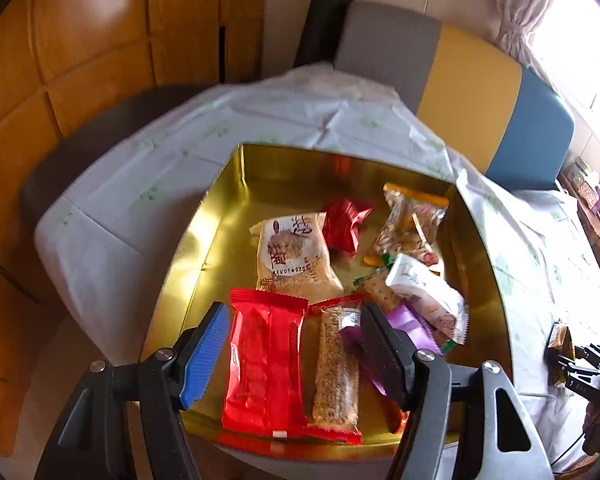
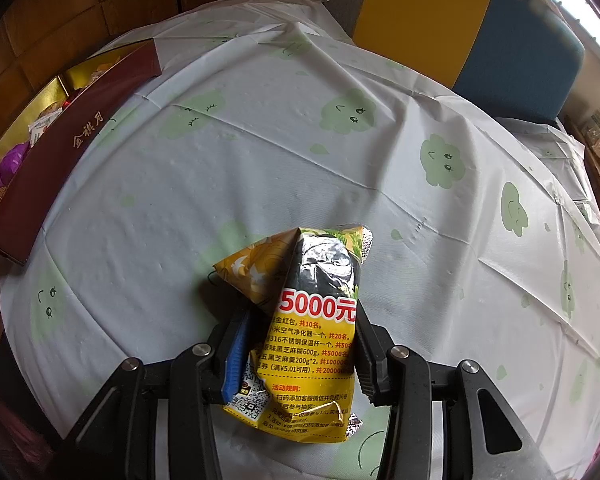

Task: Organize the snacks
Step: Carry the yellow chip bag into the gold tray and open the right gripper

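Right gripper (image 2: pixel 296 354): clamped on a yellow and black snack packet (image 2: pixel 316 336); both pads press its sides, and the packet sticks out forward past the fingertips, crumpled at its far end.
Snack packet's place: held over the white tablecloth (image 2: pixel 300 128) with pale green cloud faces, well apart from the box; whether its far end touches the cloth I cannot tell.
Left gripper (image 1: pixel 296 344): jaws spread wide, nothing pinched; the blue pad (image 1: pixel 204 356) stands left of the red wrapper, clear of it, the black pad on the right.
Between the left jaws: a shiny red wrapper (image 1: pixel 260 364) and a sesame bar (image 1: pixel 336 368) in a clear wrapper, lying side by side on the floor of the gold box (image 1: pixel 208 248).
By the black pad: a purple wrapper (image 1: pixel 410 326), partly hidden behind it.
Further into the box: a white packet (image 1: pixel 428 292) on a cracker (image 1: pixel 382 294), a round sesame cake in a beige packet (image 1: pixel 296 256), a red foil sweet (image 1: pixel 344 222), and a clear bag of mixed nuts (image 1: pixel 410 224) nearest the far right wall.
Box from the right side: dark red outer wall (image 2: pixel 60 152) with gold lettering, at the cloth's left edge.
Beyond the table: a grey, yellow and blue cushioned seat (image 1: pixel 480 96), wooden panelling (image 1: pixel 80 40) on the left, a curtain (image 1: pixel 520 4) by a bright window.
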Tool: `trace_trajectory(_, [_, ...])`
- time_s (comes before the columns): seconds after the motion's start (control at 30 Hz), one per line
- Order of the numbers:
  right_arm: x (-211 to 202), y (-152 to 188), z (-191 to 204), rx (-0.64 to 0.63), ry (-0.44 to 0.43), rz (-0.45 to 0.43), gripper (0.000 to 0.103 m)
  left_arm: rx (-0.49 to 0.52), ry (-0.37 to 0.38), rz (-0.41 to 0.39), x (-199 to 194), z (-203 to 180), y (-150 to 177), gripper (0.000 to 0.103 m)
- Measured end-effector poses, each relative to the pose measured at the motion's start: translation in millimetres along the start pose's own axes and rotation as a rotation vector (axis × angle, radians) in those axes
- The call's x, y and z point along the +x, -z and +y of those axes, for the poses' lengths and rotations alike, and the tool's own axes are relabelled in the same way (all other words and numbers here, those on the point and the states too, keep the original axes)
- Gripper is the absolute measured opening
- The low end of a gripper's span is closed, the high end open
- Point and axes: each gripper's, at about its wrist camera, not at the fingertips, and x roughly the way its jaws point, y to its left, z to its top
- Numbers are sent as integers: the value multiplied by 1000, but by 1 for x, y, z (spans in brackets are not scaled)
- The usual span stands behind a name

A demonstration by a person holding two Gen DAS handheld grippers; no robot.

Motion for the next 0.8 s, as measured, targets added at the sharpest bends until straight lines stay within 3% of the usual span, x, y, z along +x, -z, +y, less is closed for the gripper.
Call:
trace_trajectory(0.37, [1, -4, -5, 30, 4, 13, 44, 106, -22, -98, -32, -28, 29, 69])
trace_trajectory(0.8, [7, -23, -15, 144, 11, 43, 40, 107, 6, -121, -42, -29, 37, 69])
